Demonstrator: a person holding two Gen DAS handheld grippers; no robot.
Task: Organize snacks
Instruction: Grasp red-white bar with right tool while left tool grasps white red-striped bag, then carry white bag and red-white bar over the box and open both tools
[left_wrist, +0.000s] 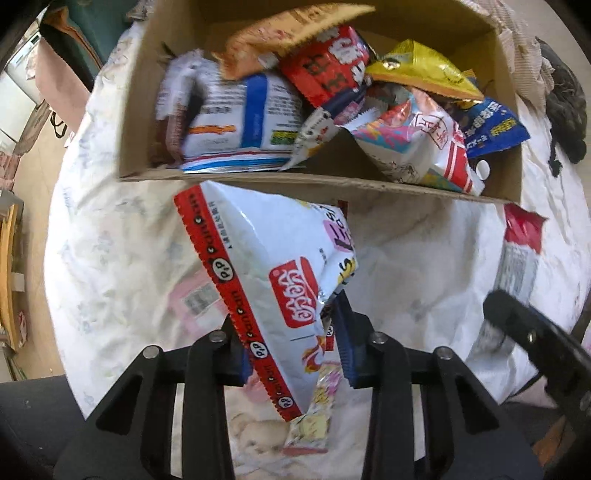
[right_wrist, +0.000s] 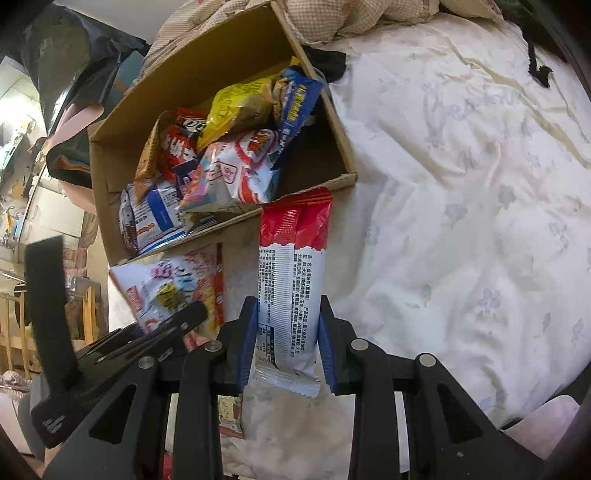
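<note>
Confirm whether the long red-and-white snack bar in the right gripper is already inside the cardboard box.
No: the right gripper holds the snack bar outside the cardboard box, in front of its near wall.

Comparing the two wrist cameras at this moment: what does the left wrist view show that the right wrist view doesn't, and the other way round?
Left wrist only: the left gripper shut on the white snack bag with a red serrated edge, seen close up, and a pale pink packet on the sheet beneath.

Right wrist only: the right gripper shut on the long red-and-white snack packet, and a wide bare stretch of floral bedsheet.

Both: the open cardboard box piled with snacks, including the yellow bag and blue packet; each also glimpses the other gripper's packet.
</note>
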